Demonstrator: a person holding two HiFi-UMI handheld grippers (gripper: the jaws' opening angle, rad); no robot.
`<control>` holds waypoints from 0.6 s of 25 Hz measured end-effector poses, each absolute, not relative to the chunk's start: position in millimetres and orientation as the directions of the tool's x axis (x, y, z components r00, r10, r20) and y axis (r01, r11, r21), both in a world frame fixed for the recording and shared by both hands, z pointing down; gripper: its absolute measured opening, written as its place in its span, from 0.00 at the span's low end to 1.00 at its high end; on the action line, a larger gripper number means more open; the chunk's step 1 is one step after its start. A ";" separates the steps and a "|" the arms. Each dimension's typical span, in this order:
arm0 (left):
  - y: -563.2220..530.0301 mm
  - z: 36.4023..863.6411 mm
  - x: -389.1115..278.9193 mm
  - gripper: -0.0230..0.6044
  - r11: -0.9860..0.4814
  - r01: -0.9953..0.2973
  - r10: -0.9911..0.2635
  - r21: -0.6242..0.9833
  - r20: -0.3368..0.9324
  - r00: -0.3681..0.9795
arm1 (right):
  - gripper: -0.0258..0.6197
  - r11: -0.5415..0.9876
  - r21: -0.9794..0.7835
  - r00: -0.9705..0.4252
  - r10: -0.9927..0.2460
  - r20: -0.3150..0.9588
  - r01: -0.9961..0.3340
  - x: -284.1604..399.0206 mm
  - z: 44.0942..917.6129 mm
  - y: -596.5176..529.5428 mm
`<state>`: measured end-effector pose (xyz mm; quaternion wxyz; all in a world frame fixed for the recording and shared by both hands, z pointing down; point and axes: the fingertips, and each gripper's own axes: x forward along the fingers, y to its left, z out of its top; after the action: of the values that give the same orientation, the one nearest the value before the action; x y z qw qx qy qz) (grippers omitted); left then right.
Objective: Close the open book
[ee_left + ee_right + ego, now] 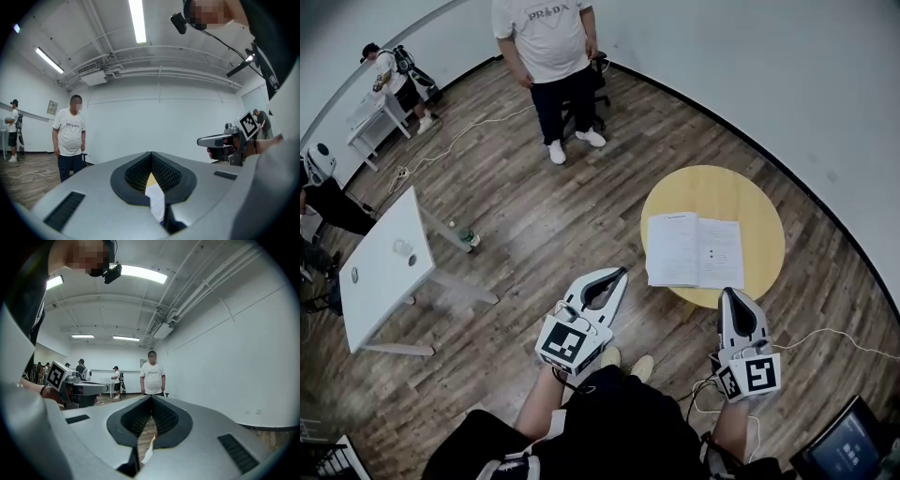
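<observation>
An open book (694, 250) with white pages lies flat on the near half of a round yellow table (712, 187). My left gripper (621, 273) hangs just left of the table's near edge, pointing level, its tips touching and nothing held. My right gripper (731, 292) sits at the table's near rim, below the book's right page, and is shut and empty. In the left gripper view the tips (151, 153) meet, and a strip of the book (156, 199) shows through the gap behind them. The right gripper view shows its own jaws (151, 396) closed, with wooden floor beyond.
A person in a white T-shirt (548, 56) stands across the room with a chair behind. A white table (384, 267) stands at the left, a bottle (469, 238) on the floor beside it. Cables cross the floor. A laptop (848, 448) sits at the bottom right.
</observation>
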<state>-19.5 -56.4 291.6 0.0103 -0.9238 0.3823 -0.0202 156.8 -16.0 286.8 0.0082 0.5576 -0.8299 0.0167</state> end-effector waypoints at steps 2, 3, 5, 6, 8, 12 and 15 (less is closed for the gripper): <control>-62.1 291.0 -17.0 0.03 -0.714 -0.699 -0.701 -0.038 0.032 0.713 | 0.04 0.370 -0.023 -0.371 -0.928 0.034 -0.929 158.8 287.5 -21.8; -64.1 291.2 -16.2 0.03 -0.716 -0.697 -0.698 -0.038 0.033 0.716 | 0.04 0.367 -0.026 -0.368 -0.929 0.036 -0.930 159.1 288.2 -23.6; -67.8 292.3 -16.3 0.03 -0.719 -0.695 -0.695 -0.035 0.034 0.718 | 0.04 0.367 -0.027 -0.368 -0.929 0.038 -0.930 157.8 289.6 -27.6; -69.6 293.6 -16.8 0.03 -0.719 -0.694 -0.695 -0.034 0.036 0.719 | 0.04 0.368 -0.026 -0.369 -0.928 0.040 -0.929 156.5 290.2 -29.7; -72.6 297.6 -17.2 0.03 -0.725 -0.688 -0.689 -0.030 0.043 0.723 | 0.04 0.370 -0.024 -0.371 -0.928 0.045 -0.929 154.1 291.7 -33.8; -80.1 308.7 -22.0 0.03 -0.727 -0.687 -0.686 -0.009 0.063 0.725 | 0.04 0.375 -0.032 -0.377 -0.924 0.064 -0.926 146.6 299.0 -43.3; -84.7 321.5 -27.4 0.03 -0.724 -0.690 -0.686 0.011 0.089 0.722 | 0.04 0.376 -0.048 -0.379 -0.921 0.089 -0.925 141.7 309.1 -48.7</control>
<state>-27.4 -84.7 321.5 -0.0215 -0.9276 0.3708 -0.0396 141.7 -48.7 309.1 0.0238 0.5566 -0.8292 0.0447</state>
